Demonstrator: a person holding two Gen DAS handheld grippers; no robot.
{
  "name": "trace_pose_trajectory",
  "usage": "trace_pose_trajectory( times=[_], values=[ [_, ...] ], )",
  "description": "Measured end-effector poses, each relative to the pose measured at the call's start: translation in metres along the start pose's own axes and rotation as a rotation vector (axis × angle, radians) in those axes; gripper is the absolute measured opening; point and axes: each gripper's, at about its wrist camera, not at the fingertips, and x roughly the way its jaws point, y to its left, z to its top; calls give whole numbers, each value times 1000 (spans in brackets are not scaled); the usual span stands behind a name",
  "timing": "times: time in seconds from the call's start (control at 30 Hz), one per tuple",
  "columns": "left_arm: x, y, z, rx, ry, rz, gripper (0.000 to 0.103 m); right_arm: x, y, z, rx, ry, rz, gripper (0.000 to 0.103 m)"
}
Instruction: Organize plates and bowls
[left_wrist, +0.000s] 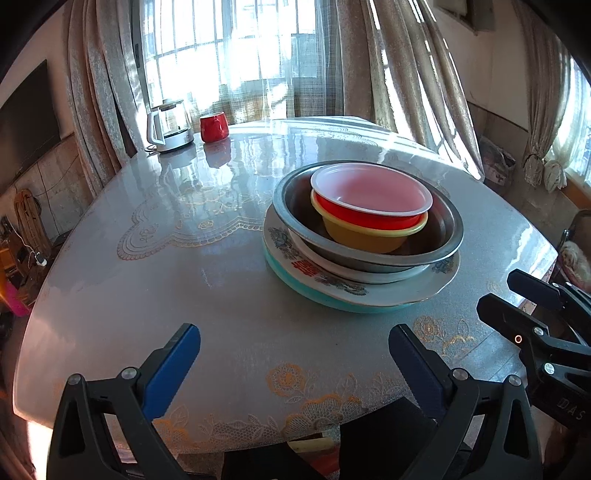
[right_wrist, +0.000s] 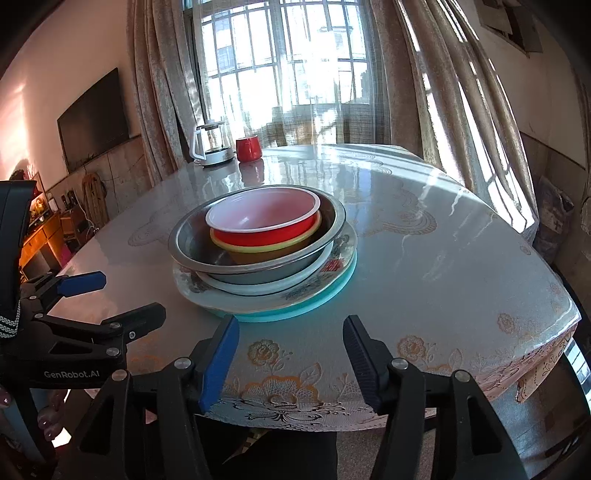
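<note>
Nearest: left gripper (left_wrist: 295, 363) and right gripper (right_wrist: 291, 356), fingers spread, nothing between, short of stack. Centre frame on table (left_wrist: 221, 314): teal plate (left_wrist: 295, 286), floral plate (left_wrist: 351, 286), steel basin (left_wrist: 369, 251), yellow bowl (left_wrist: 364, 236), red bowl (left_wrist: 373, 201) nested. Plastic bowls probably light; floral plate likely fragile; take by rims. Right view alone shows person's fingers (right_wrist: 46, 421). Far: kettle (left_wrist: 168, 125), red mug (left_wrist: 213, 127).

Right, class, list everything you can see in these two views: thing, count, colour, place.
red bowl: one, red, white inside, top of stack
yellow bowl: one, under the red bowl
metal basin: one, silver, holds both bowls
white plate: one, under basin
patterned plate: one, floral
teal plate: one, bottom
table: one, grey, lace-patterned
kettle: one, glass, far edge
red mug: one, beside kettle
television: one, black, wall
curtains: beige, window
left gripper: open, empty
right gripper: open, empty
</note>
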Motion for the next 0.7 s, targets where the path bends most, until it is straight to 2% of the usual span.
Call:
trace_pose_trajectory(
  times=[0.1, 0.2, 0.4, 0.7],
  values=[
    [-9, 1, -2, -17, -25, -5, 103, -6, 1, -1, 0, -13, -9, 61],
    [-13, -1, -3, -16, -32, 22, 103, -11, 1, -2, 1, -20, -17, 61],
    [-19, -8, -6, 16, -48, 45, 103, -18, 3, -6, 4, -30, -22, 61],
    [-16, -6, -8, 13, -35, 48, 103, -15, 3, -7, 5, -16, -25, 61]
  ],
)
